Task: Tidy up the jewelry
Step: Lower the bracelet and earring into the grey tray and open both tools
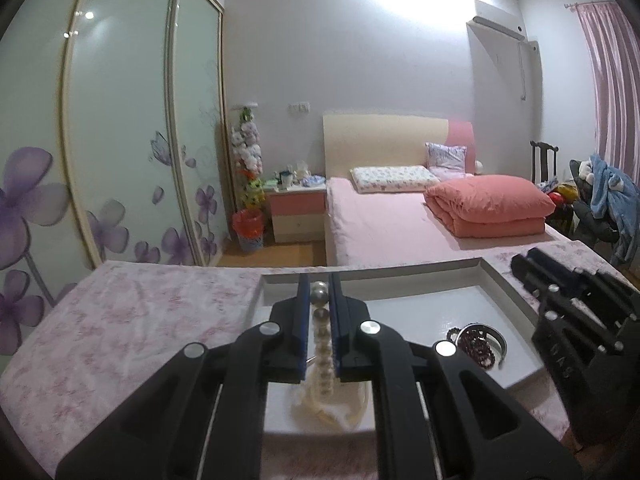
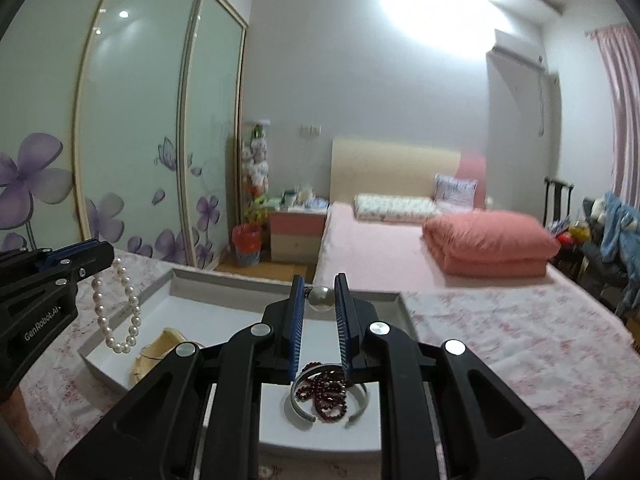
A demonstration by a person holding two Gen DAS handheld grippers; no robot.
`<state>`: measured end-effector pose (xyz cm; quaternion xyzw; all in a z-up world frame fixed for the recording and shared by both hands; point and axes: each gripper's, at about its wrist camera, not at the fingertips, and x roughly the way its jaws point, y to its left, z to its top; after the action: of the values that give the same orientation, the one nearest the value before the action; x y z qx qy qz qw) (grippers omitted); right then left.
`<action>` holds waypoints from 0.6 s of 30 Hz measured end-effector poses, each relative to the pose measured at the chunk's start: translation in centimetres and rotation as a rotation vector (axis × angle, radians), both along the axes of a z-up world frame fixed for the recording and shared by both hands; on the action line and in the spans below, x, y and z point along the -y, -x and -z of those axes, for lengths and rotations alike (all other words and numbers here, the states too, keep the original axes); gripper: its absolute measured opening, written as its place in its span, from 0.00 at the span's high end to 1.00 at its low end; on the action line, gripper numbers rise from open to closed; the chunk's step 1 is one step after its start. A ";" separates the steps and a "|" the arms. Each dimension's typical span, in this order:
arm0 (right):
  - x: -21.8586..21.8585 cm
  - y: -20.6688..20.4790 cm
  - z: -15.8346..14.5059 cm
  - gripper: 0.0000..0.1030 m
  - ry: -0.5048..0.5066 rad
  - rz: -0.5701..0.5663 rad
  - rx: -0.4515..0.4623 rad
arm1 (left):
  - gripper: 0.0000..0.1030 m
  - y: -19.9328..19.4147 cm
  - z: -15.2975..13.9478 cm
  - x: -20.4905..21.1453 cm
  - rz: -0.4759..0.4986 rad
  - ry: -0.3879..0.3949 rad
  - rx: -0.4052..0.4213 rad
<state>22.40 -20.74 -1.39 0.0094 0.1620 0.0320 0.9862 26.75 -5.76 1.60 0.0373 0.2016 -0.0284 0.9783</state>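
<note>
Two tongs: both are over the white tray (image 2: 188, 276), which lies on a table with a pink flowered cloth (image 1: 132, 320).
Left tongs (image 1: 320, 292): clenched on the pearl necklace (image 1: 320, 300); one big pearl sits between the blue pads (image 1: 303, 300) near the tips.
Pearl necklace: from the right view it hangs as a loop (image 2: 116, 308) from the left tongs (image 2: 90, 254), over the left part of the tray; whether its lowest pearls touch the tray I cannot tell.
Right tongs (image 2: 320, 300): the jaws are apart with a gap; a big pearl (image 2: 321, 298) shows between the pads, but I cannot tell if they grip it or if it only lies behind them.
Right tongs, left view: its black body (image 1: 560, 300) is at the right rim of the tray.
Bangle (image 2: 298, 410): a silver open ring, it lies in the near part of the tray, below the right tongs.
Dark red beads (image 2: 326, 394): heaped inside and on the bangle, touching it.
Cream item (image 2: 156, 354): lies in the tray near the hanging loop; what it is I cannot tell.
Behind: a bed (image 1: 384, 220) with a folded pink quilt (image 1: 488, 208), and a wardrobe (image 1: 120, 120) with purple flowers on the doors.
</note>
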 end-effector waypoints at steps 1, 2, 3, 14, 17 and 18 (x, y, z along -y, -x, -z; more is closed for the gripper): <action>0.1 -0.5 0.2 0.84 -0.013 -0.006 -0.023 | 0.90 -0.5 0.2 0.0 0.004 0.002 -0.009; 0.2 -1.1 0.5 0.84 -0.030 -0.012 -0.048 | 0.90 -1.1 0.4 0.1 0.007 0.002 -0.018; 0.4 -1.6 0.8 0.84 -0.043 -0.018 -0.079 | 0.90 -1.9 0.6 0.3 0.013 0.001 -0.032; 0.8 -3.9 1.8 0.74 -0.113 -0.047 -0.196 | 0.86 -5.5 2.3 0.6 0.041 0.045 -0.119; 1.4 -3.5 1.2 0.72 -0.117 -0.035 -0.179 | 0.73 -5.1 2.0 -0.2 0.034 0.065 -0.118; 1.6 -3.1 1.0 0.72 -0.121 -0.029 -0.172 | 0.73 -4.8 1.9 -0.5 0.028 0.069 -0.114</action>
<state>25.46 -22.39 -2.35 0.0695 0.2437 0.0550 0.9658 31.55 -5.23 -0.29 0.0049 0.2552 -0.0508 0.9655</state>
